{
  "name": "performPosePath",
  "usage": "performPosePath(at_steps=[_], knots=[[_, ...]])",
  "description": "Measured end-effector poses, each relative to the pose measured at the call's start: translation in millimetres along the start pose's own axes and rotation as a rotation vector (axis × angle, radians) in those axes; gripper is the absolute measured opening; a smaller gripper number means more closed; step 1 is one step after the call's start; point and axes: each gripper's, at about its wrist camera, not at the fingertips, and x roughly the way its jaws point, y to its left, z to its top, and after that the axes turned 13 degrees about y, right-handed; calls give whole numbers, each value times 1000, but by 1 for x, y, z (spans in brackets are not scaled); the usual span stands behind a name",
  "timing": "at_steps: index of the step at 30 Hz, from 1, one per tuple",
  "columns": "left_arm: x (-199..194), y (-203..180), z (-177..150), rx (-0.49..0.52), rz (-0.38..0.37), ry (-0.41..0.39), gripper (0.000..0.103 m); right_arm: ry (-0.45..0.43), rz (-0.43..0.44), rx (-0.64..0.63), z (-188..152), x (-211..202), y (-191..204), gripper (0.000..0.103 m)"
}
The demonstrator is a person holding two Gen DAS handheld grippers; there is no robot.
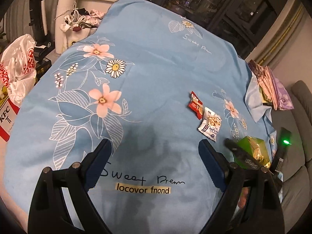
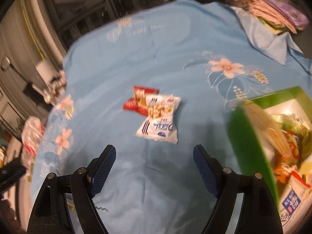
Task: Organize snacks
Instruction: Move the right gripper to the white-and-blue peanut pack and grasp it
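Note:
Two snack packets lie touching on the blue flowered cloth: a red one (image 1: 196, 105) (image 2: 139, 100) and a white one printed with nuts (image 1: 210, 125) (image 2: 159, 117) overlapping it. A green box (image 2: 251, 136) (image 1: 251, 148) holding several snack packets stands to their right. My left gripper (image 1: 155, 150) hovers open over bare cloth, left of the packets, nothing between its fingers. My right gripper (image 2: 154, 156) is open too, just short of the white packet, with the green box beside its right finger. The right gripper's black body (image 1: 241, 154) shows in front of the box in the left wrist view.
The blue cloth (image 1: 152, 62) covers the whole surface. Folded pink and purple fabrics (image 1: 273, 85) (image 2: 273, 15) lie at its far right edge. A white plastic bag (image 1: 19, 68) and a KFC bag (image 1: 7, 115) sit off the left side, a grey sofa (image 1: 298, 136) on the right.

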Motion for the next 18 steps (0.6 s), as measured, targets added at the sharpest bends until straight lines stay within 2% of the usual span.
performPosePath(at_steps=[3,5,11,13,18], knots=[[0,0,1,13,-21,11,91,98,-122,-51,12,30,19,82],[2,-2,1,21,-20,20,91,131,-164,-53,20,41,26,82],[5,-11,1,64,-25,45,91,209,-193,29,52,71,12,82],[5,-13,2,76,-24,36,91,237,-232,22,61,83,8,82],[11,-12,1,78,2,67,91,215,-233,31,66,91,4,82]])
